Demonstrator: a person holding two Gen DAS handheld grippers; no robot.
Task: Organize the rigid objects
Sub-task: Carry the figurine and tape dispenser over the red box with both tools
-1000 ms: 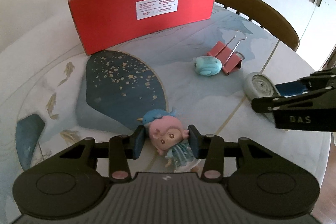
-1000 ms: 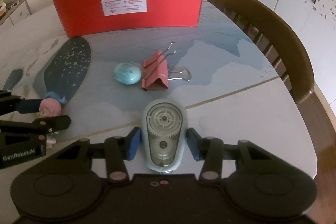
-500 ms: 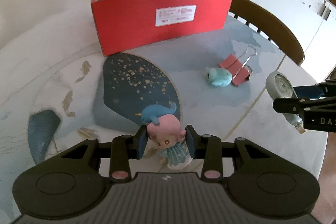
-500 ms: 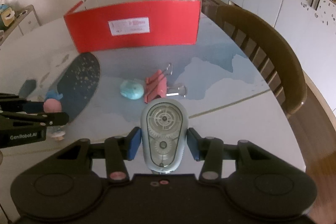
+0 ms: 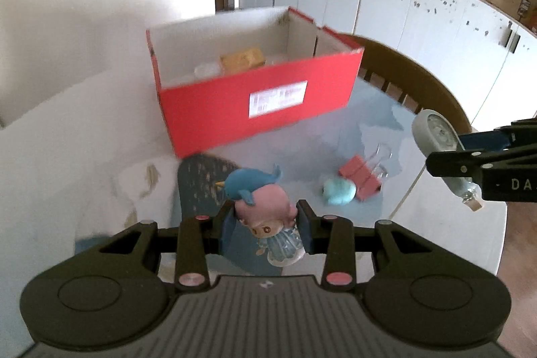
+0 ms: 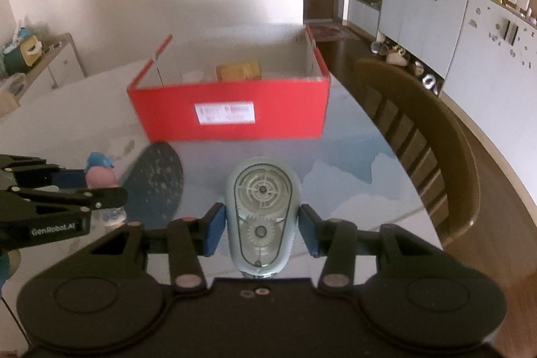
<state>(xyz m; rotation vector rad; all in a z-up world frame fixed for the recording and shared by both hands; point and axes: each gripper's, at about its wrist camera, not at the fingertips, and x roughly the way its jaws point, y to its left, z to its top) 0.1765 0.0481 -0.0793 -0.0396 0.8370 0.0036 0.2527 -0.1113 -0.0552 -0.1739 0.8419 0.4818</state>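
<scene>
Here the left gripper [image 5: 265,225] was clamped on the pink doll [image 5: 266,210], the right gripper [image 6: 261,228] on the correction-tape dispenser [image 6: 261,220], both aloft near the red box [image 6: 231,114]. Either could clip its near wall and slip loose.

Open-topped red box [image 5: 255,109] ahead, a yellow block [image 6: 239,70] taking its back middle; binder clip [image 5: 360,178] and blue shell [image 5: 338,193] clutter the table's [image 5: 77,136] right side.

Blk grippers, blue fingers [image 6: 214,232], "GenRobot.AI" mark
</scene>
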